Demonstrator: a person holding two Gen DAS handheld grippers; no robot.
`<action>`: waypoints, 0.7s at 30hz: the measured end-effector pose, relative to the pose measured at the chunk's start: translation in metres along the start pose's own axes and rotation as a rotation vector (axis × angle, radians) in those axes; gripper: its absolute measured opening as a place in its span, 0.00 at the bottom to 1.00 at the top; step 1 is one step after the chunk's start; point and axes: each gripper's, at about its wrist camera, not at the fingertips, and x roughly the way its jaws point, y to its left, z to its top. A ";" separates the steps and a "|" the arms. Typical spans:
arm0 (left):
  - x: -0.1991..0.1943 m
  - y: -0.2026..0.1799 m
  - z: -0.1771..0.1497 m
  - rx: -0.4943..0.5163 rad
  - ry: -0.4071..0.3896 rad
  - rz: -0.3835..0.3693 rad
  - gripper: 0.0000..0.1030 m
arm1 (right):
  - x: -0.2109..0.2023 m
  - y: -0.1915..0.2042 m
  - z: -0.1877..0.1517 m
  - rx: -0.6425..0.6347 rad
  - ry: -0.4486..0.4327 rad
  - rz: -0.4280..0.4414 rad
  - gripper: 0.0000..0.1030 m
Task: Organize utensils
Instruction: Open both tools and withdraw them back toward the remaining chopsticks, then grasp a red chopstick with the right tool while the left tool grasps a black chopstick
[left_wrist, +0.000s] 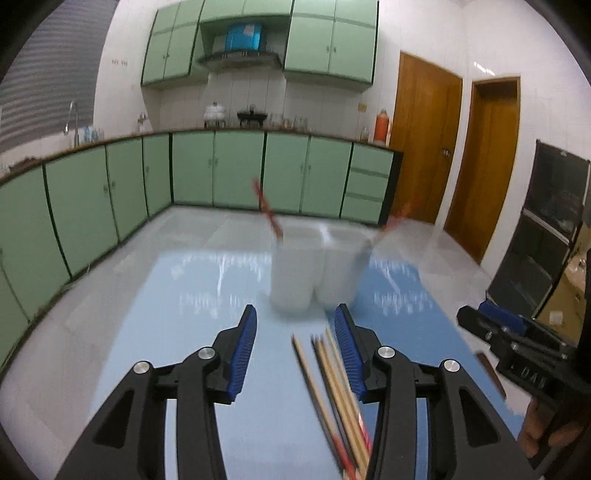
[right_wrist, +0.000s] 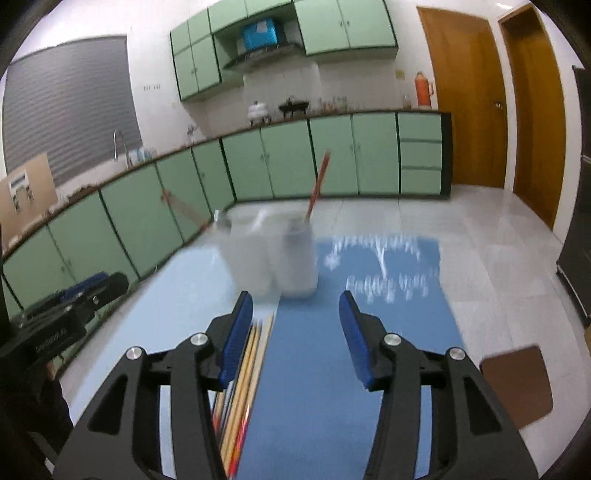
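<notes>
A white two-compartment utensil holder (left_wrist: 314, 269) stands on the blue table mat (left_wrist: 207, 295). A red-ended chopstick (left_wrist: 266, 208) leans out of its left compartment and another (left_wrist: 397, 218) out of its right. Several chopsticks (left_wrist: 332, 384) lie in a bundle on the mat. My left gripper (left_wrist: 295, 325) is open and empty, with the bundle beside its right finger. In the right wrist view the holder (right_wrist: 273, 254) is ahead and the bundle (right_wrist: 247, 373) lies beside the left finger. My right gripper (right_wrist: 295, 306) is open and empty. It also shows in the left wrist view (left_wrist: 506, 332).
A brown square coaster (right_wrist: 517, 384) lies at the mat's right side. Green kitchen cabinets (left_wrist: 221, 173) run along the back and left. Wooden doors (left_wrist: 424, 136) stand at the right. A dark shelf unit (left_wrist: 546, 236) stands beside the table.
</notes>
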 end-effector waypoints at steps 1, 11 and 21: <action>-0.001 -0.001 -0.014 0.003 0.022 0.007 0.42 | -0.001 0.003 -0.008 -0.002 0.011 0.000 0.46; -0.003 0.000 -0.093 0.010 0.118 0.038 0.42 | -0.006 0.023 -0.099 -0.010 0.161 -0.009 0.46; 0.001 0.005 -0.129 0.001 0.197 0.044 0.42 | -0.002 0.031 -0.129 -0.045 0.263 0.015 0.45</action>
